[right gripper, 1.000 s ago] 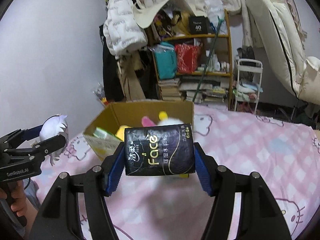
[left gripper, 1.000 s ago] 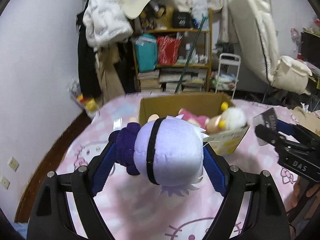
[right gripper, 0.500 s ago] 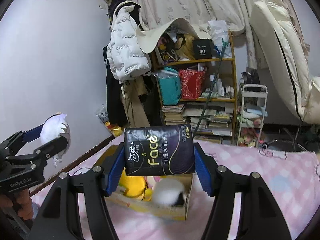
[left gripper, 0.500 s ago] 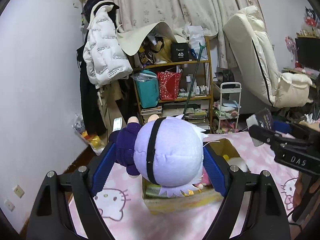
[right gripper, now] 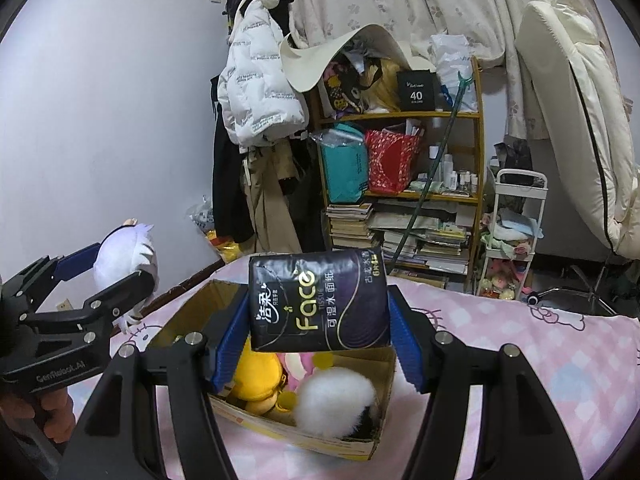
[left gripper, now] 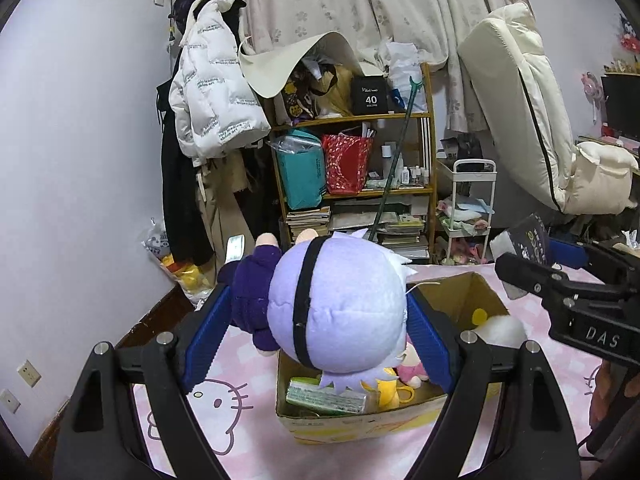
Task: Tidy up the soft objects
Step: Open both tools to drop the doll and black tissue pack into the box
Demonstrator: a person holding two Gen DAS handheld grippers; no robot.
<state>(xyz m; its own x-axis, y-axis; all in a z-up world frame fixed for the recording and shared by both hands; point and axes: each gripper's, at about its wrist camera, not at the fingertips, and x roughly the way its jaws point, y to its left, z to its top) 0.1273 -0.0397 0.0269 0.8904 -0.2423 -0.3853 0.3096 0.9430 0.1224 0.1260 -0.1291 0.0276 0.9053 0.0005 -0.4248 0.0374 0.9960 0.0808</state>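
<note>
Left wrist view: left gripper (left gripper: pixel 316 332) is clamping a purple-haired plush doll (left gripper: pixel 336 308) between its blue pads, holding it in the air just above the near-left part of the cardboard box (left gripper: pixel 480 292). Box is sitting on the pink Hello Kitty bedsheet (left gripper: pixel 224 400), toward the bed's far-left corner near the wall. Inside the box: a green wipes pack (left gripper: pixel 326 398), a pink toy (left gripper: pixel 412 366), a white fluffy plush (left gripper: pixel 500 330).

Right wrist view: right gripper (right gripper: pixel 316 336) is pinching a black Face tissue pack (right gripper: pixel 318 302) at about half width, pack upright and hanging over the box's middle, above a yellow plush (right gripper: pixel 256 376) and the white plush. Part of a hand (right gripper: pixel 52 416) is showing at the lower left, holding the left gripper's handle.

Step, judging: both items are carried and positioned over the box, drop-in not yet done. Next move is probably calling for lowering each gripper toward a free gap and letting the pads widen. Box is looking fairly full, so the doll may be ending up on top of the other toys. Both grippers are close together; one at a time looks safer.
</note>
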